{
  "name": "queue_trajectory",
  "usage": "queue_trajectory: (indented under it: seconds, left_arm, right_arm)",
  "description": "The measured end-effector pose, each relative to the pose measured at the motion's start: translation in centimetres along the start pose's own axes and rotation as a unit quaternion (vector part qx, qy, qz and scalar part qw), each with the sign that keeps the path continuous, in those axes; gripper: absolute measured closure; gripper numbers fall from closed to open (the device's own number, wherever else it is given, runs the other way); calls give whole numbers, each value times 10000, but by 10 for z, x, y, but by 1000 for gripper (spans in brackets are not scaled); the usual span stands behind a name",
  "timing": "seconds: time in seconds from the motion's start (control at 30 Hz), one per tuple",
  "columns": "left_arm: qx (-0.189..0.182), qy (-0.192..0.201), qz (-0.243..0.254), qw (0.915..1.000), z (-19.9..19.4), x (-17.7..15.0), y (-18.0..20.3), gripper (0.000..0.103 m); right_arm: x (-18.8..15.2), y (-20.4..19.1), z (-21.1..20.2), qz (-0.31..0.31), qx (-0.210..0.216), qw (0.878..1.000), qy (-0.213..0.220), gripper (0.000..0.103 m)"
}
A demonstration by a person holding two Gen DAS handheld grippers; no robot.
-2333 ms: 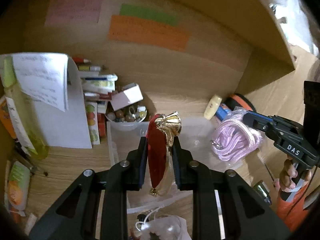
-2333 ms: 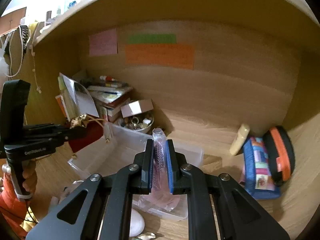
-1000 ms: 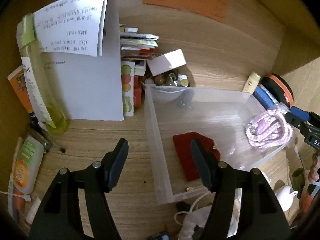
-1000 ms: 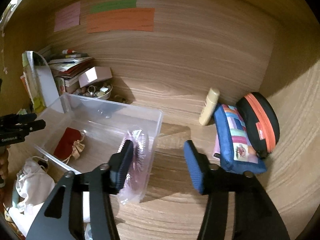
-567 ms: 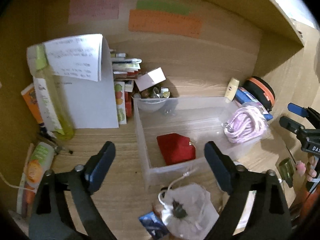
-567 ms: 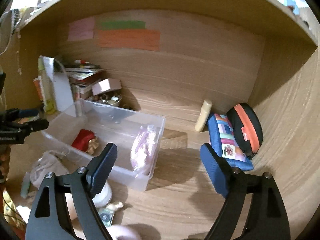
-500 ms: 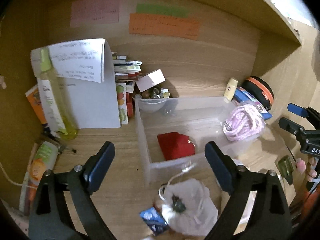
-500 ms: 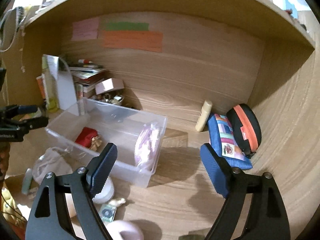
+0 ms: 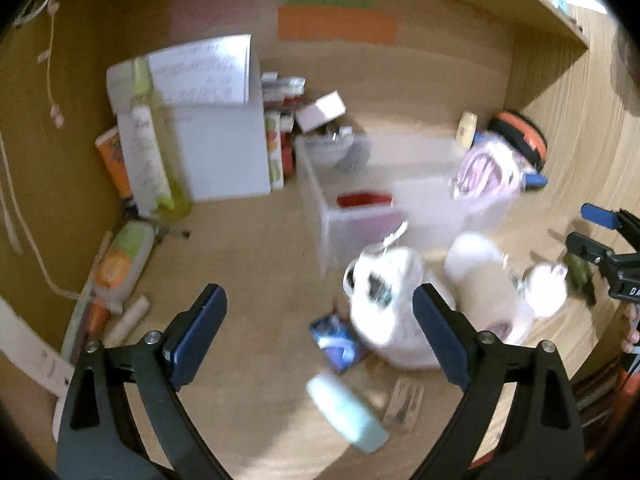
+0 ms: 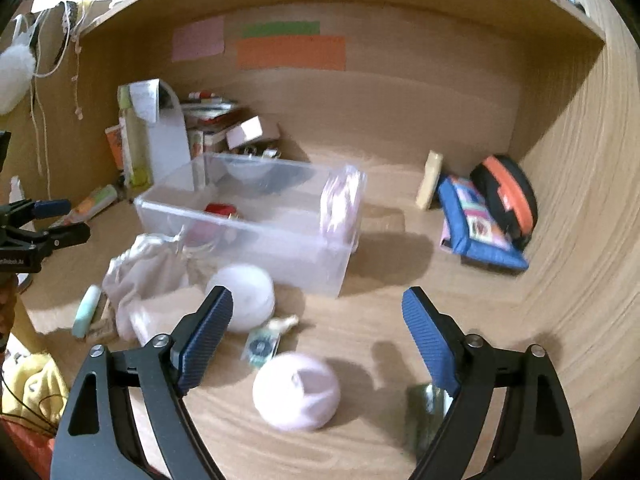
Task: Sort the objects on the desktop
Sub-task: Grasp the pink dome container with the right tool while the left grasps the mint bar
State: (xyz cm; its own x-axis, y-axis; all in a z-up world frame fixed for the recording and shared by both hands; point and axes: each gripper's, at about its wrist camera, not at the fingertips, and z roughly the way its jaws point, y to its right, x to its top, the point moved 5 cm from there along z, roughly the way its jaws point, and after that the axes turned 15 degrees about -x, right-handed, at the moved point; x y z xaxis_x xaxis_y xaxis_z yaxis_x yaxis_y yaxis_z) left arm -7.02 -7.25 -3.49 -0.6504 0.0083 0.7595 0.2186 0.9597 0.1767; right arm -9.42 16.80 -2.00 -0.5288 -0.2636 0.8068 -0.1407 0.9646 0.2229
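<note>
Wooden desk alcove (image 10: 460,128) holds a clear bin (image 10: 248,224) at centre frame, collecting sorted items; left gripper (image 9: 320,334) and right gripper (image 10: 318,330) are opening, nothing between them.

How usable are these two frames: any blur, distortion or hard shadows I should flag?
Left wrist view: heavy motion blur smears the clear bin and white pouch; only the left hand-held gripper is crisp. Right wrist view: milder blur, the bin readable, the pale ball soft, with dark shadows on the desk. Both show fisheye bending and black corners.
</note>
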Motion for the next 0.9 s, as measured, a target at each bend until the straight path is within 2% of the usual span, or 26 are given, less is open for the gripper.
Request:
queue_trajectory:
  seconds: [0.27, 0.43, 0.57, 0.63, 0.7, 0.83, 0.9]
  left_arm:
    - [14, -352, -366, 9987, 12, -42, -9, 8]
    - [30, -438, -269, 9987, 15, -56, -3, 8]
    - [-49, -524, -371, 9979, 20, -66, -2, 9]
    - [-65, -532, -445, 9976, 22, -67, -5, 16]
    - [-89, -592, -541, 9967, 23, -69, -9, 30]
    - [-99, -570, -605, 9965, 21, -72, -13, 36]
    - [-93, -544, -587, 9967, 20, -72, -12, 42]
  right_arm:
    - [-34, -13, 7, 26, 146, 9994, -324, 15]
    - [-51, -17, 14, 115, 233, 9983, -516, 15]
    - [-62, -19, 21, 172, 280, 9969, -718, 15]
    - [-66, -18, 24, 211, 290, 9964, -769, 15]
    - [-68, -17, 27, 264, 257, 9959, -830, 15]
    - [-73, -17, 33, 344, 286, 9946, -937, 15]
    - [-73, -16, 34, 328, 154, 9955, -878, 15]
